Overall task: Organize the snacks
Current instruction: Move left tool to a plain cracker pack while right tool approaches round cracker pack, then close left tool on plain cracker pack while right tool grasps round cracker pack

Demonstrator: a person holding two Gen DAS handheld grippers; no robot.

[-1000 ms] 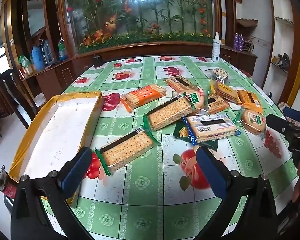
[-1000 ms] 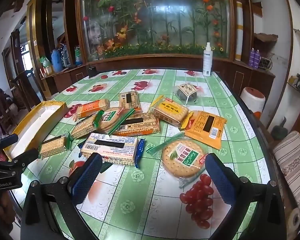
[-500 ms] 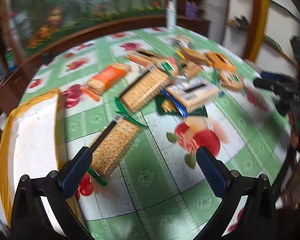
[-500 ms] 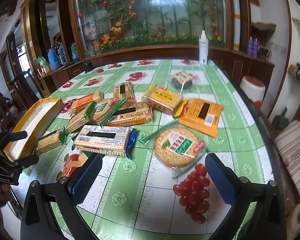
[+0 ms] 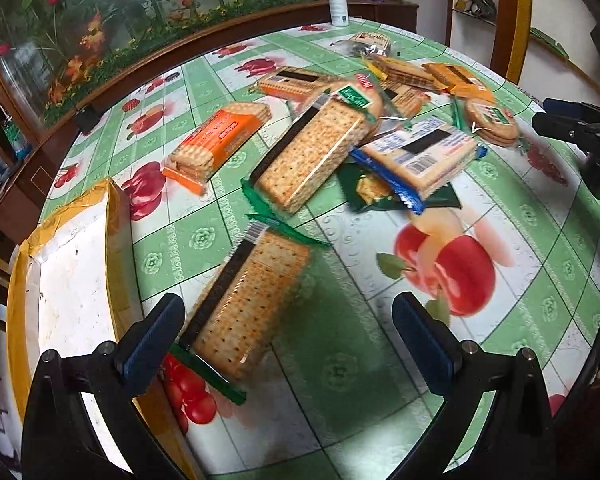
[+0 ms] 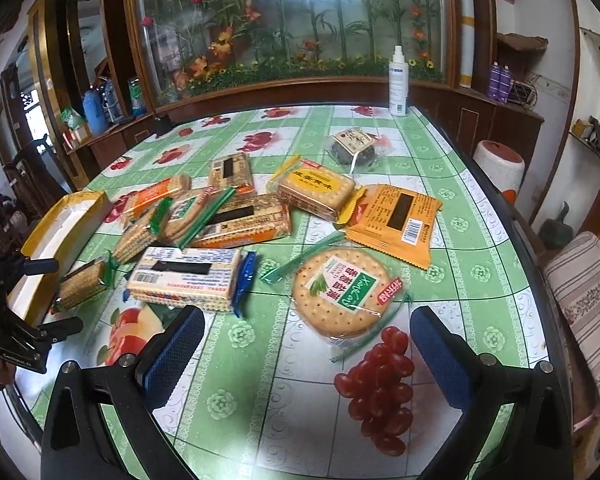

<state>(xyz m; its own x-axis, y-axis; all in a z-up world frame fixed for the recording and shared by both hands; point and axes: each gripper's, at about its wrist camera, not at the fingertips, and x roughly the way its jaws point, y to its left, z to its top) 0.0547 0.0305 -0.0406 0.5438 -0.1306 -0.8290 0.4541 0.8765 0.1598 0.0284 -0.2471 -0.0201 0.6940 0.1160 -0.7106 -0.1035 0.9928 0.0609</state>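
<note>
Snacks lie scattered over the middle of the counter (image 6: 480, 272), which wears a green-checked fruit-print cloth. Nearest the left hand-held gripper (image 5: 288, 332) is a green-trimmed cracker pack (image 5: 252, 300), lying flat just beside the yellow-rimmed white tray (image 5: 72, 280) at the counter's left edge; the pack sits between the gripper's blue pads, which stand wide apart and touch nothing. Beyond it lie a second green-trimmed cracker pack (image 5: 316, 152), an orange-label biscuit pack (image 5: 216, 140) and a blue-edged cracker pack (image 5: 420, 160), the last resting on a dark green wrapper (image 5: 368, 192). The right hand-held gripper (image 6: 304, 356) also stands wide open and empty, hovering just short of a round cracker pack (image 6: 344, 292). Behind that are an orange packet (image 6: 396, 224) and a yellow biscuit pack (image 6: 316, 188).
</note>
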